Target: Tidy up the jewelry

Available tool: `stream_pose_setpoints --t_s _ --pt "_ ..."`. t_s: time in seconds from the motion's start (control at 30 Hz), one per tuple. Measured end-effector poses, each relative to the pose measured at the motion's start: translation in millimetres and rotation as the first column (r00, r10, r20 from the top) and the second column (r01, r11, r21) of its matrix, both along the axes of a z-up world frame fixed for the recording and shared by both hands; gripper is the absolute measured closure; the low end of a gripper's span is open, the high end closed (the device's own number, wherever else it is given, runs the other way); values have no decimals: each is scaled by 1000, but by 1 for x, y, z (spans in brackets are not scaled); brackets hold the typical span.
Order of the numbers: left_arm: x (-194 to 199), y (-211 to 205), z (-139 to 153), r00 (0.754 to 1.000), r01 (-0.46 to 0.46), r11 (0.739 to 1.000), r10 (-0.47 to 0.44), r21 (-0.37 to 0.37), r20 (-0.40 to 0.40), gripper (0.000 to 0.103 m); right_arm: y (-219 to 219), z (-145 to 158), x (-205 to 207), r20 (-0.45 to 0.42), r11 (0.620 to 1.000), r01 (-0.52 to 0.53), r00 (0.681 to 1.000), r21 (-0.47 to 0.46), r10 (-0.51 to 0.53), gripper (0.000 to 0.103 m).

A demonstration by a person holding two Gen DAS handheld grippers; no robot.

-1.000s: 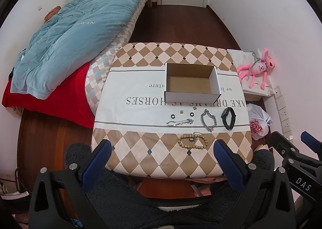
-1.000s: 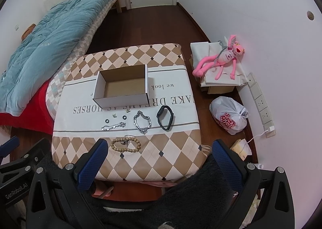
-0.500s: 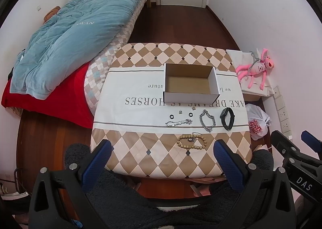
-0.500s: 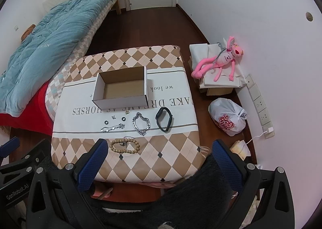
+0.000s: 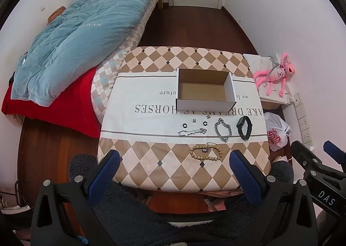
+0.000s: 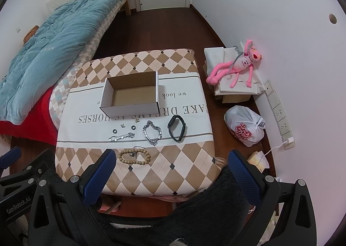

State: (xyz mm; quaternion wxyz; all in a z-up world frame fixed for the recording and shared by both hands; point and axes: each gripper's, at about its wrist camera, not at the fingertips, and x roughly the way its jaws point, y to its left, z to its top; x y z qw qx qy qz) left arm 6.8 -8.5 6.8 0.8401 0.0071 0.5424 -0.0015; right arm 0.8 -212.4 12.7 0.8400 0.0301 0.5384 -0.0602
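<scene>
Both hand-held tools hover at the near edge of a cloth-covered table (image 5: 151, 166): the left gripper (image 5: 173, 172) and right gripper (image 6: 170, 170) each gape wide, holding nothing. An open cardboard box (image 5: 204, 90) sits mid-table. Just near of it lie a wooden bead bracelet (image 5: 206, 152), silver chain (image 5: 223, 129), black band (image 5: 244, 127) and small pieces, possibly rings, too tiny to identify.
</scene>
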Motion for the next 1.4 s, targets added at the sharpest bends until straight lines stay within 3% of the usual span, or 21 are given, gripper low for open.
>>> stream_pose_setpoints --t_s 0.93,1.13,1.4 --pt "7 -1 -4 1000 13 1000 -13 3 21 0 2 0 5 10 1000 9 1000 -7 -9 0" --pt "33 -7 -52 1000 16 999 -15 51 -12 0 -21 -30 23 -18 998 65 998 -20 -65 0" --pt "53 -21 -145 986 61 996 -51 63 -157 0 -54 -118 39 -154 994 106 982 -22 -108 1"
